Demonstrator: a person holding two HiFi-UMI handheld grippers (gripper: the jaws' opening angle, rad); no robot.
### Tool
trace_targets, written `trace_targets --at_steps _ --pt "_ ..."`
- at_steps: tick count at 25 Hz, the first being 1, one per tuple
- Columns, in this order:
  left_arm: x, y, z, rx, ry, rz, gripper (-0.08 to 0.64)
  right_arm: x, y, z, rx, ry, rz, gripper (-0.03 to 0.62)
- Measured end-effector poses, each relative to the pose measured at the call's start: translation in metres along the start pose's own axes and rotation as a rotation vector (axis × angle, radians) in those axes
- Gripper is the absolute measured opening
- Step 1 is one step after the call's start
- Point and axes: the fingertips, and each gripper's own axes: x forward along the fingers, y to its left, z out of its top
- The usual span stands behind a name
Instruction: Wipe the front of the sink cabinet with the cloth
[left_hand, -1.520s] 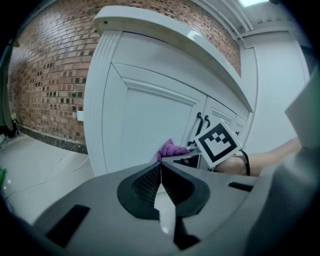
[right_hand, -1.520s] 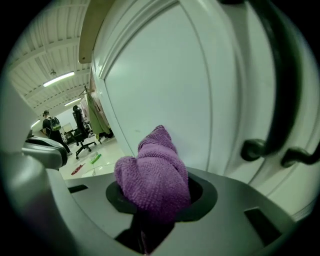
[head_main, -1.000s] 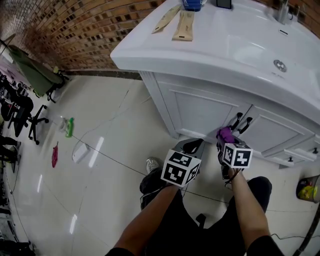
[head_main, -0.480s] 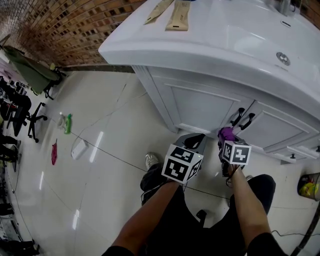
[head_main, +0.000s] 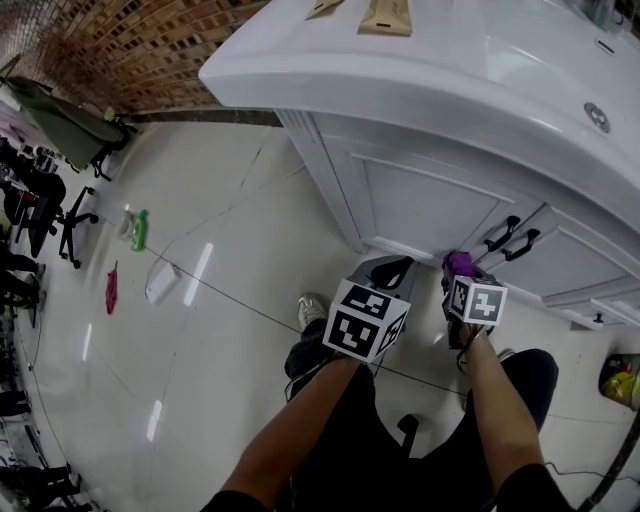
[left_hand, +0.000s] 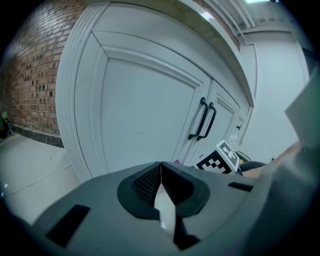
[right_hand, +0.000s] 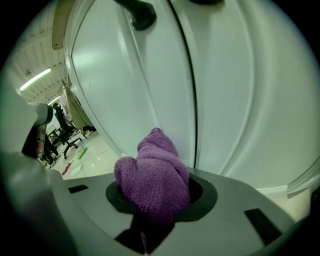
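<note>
White sink cabinet (head_main: 430, 215) edge: its low corner stands close by the left claw (left_hand: 161, 187); wide floor (head_main: 200, 320) spreads left of it.
Cloth (right_hand: 152, 177): purple, fuzzy, bunched, pinched in the right claw (right_hand: 150, 210), by the cabinet's door gap.
Left claw: clenched, empty, facing the cabinet.
Doors (left_hand: 145, 120): closed.

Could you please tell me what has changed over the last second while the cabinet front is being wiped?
The right gripper, still shut on the purple cloth, has carried it a little down the cabinet front, away from the black door handles. Nothing was taken hold of or let go. The left gripper stays shut and empty beside it.
</note>
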Motion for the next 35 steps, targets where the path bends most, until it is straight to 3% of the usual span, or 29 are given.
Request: trace_targets --at_steps 6,18,35 --pt "-0.010 0.014 -0.007 -0.014 0.002 0.021 0.005 0.008 0.017 0.005 -0.013 -0.003 0.018 0.129" --pt "-0.046 0.055 -0.012 -0.041 -0.017 0.076 0.005 0.033 0.092 0.036 -0.095 -0.013 0.104 0.129" --pt "-0.077 0.102 -0.048 -0.078 0.030 0.128 0.005 0.083 0.195 0.049 -0.200 0.007 0.221 0.129"
